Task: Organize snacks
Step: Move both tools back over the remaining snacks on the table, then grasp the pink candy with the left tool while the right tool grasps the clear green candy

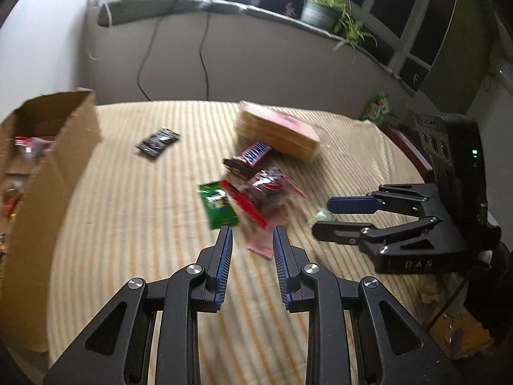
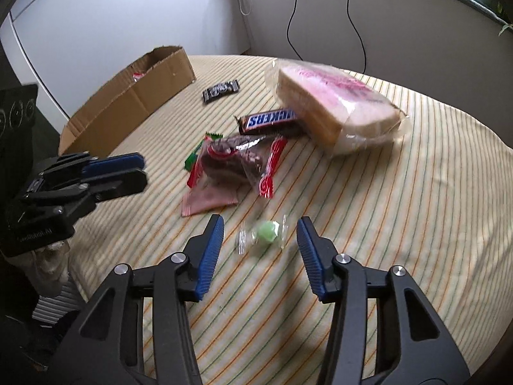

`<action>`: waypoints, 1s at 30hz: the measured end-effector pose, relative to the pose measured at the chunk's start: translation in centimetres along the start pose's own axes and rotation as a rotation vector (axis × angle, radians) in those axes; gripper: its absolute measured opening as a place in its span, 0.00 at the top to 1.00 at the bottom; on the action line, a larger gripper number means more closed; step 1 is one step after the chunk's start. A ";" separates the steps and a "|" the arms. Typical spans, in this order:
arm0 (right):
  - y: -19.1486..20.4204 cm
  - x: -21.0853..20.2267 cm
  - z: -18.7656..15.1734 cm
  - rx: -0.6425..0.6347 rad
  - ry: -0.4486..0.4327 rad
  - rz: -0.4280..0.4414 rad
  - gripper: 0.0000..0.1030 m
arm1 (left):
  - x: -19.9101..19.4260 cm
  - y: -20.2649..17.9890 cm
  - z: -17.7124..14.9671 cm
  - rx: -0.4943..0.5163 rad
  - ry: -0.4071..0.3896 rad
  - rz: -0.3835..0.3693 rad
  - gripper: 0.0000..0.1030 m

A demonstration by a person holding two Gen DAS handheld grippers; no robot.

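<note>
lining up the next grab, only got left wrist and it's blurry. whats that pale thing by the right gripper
Observer: A green candy in clear wrap, lying between the right gripper fingers, which are open.
Operator: can't read the bar near the bread
Observer: It says Snickers, tucked against the bagged bread.
Operator: is the left gripper holding anything
Observer: No, the left gripper is open and holds nothing.
</note>
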State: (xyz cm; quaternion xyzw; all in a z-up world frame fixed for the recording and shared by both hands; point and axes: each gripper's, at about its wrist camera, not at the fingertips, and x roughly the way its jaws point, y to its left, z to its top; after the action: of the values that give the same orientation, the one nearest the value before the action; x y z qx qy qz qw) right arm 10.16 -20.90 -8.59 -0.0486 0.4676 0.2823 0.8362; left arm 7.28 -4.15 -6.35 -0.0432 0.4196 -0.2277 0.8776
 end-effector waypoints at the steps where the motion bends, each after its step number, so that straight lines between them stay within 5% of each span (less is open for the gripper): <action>1: 0.1 0.2 0.0 -0.006 0.002 -0.005 0.53 | 0.3 -0.2 0.0 0.006 0.009 -0.003 0.76; 10: 0.6 1.0 -0.2 -0.051 0.009 -0.024 0.55 | 3.3 -1.9 0.5 0.100 0.098 0.013 0.76; 22: 0.9 1.1 -0.3 -0.090 0.020 -0.040 0.57 | 4.7 -3.0 0.6 0.206 0.114 0.057 0.76; 30: 0.8 1.1 -0.3 -0.093 0.021 -0.055 0.71 | 5.1 -3.8 0.3 0.230 0.101 0.081 0.82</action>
State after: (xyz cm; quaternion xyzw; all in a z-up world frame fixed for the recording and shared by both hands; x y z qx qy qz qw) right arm 10.00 -19.88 -9.54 -0.1032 0.4613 0.2798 0.8356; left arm 8.89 -9.82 -8.81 0.0863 0.4356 -0.2408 0.8630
